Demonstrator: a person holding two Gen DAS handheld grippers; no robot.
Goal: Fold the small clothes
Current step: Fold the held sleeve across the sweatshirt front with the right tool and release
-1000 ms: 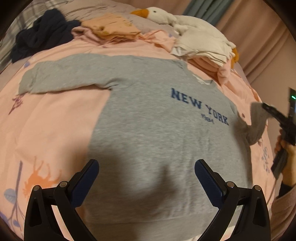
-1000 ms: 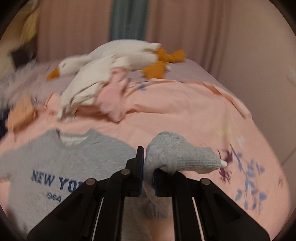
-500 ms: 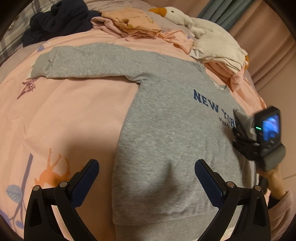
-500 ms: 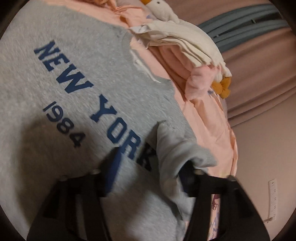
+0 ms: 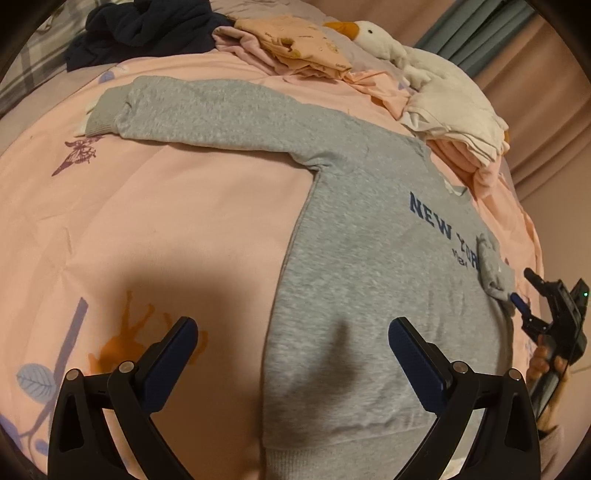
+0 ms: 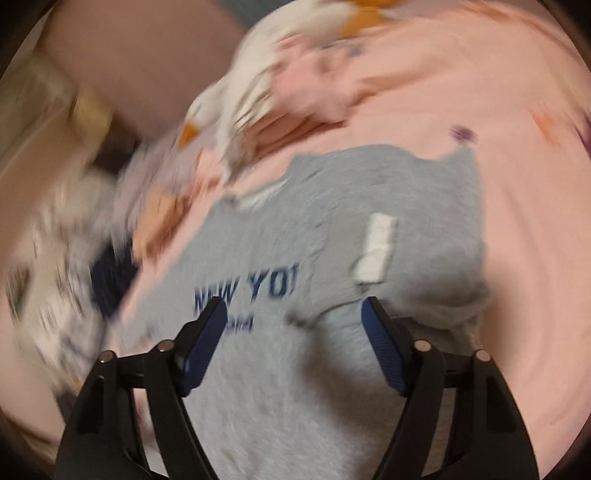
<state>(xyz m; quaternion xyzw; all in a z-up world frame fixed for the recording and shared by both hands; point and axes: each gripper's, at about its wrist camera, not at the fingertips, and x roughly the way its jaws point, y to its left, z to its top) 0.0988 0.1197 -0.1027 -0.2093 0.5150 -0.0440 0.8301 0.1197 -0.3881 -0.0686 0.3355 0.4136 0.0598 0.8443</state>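
A grey "NEW YORK" sweatshirt lies face up on the pink bedspread. Its left sleeve stretches out flat to the left. Its right sleeve lies folded in over the chest, covering the end of the lettering; in the right wrist view the folded sleeve shows a white label. My left gripper is open and empty above the sweatshirt's lower left edge. My right gripper is open and empty over the chest; it also shows in the left wrist view beside the folded sleeve.
At the head of the bed lie a dark navy garment, folded peach and pink clothes, a white goose plush and a stack of white and pink clothes. Curtains hang at the back right. The right wrist view is blurred by motion.
My right gripper carried the right sleeve in over the chest, opened and let it go there, then drew back. My left gripper shifted left, staying open.
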